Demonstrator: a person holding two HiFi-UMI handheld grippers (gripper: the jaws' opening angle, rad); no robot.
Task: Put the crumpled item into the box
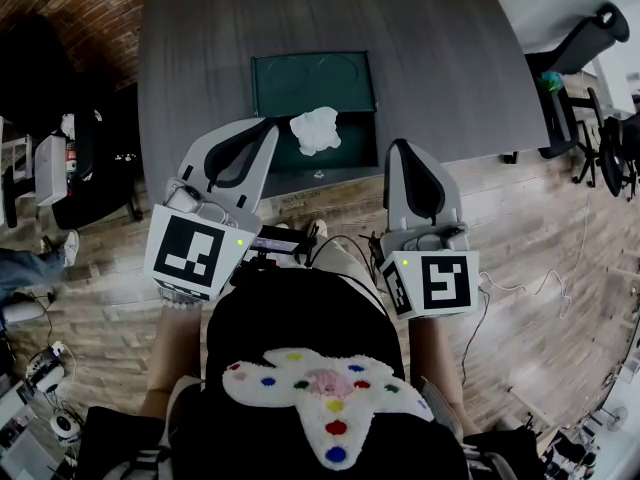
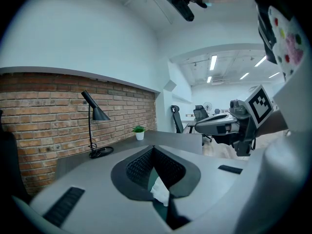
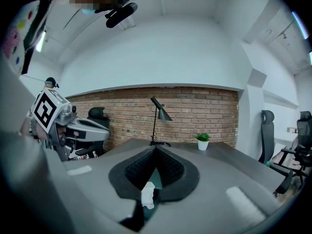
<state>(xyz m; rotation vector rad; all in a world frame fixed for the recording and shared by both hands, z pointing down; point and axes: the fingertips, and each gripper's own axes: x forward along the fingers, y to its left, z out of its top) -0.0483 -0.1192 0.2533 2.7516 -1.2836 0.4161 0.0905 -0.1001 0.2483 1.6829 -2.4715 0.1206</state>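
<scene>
Box (image 1: 268,86), green, crumpled white item (image 1: 316,130) inside

Dark grey desk (image 1: 200,48), green box (image 1: 300,83) by the near edge; along the far edge, black lamp (image 3: 158,121) left, potted plant (image 3: 203,141) right.

a white crumpled paper wad (image 1: 316,130) lies loose on the near half of the flat dark green rectangular box (image 1: 285,93), around its middle.
</scene>
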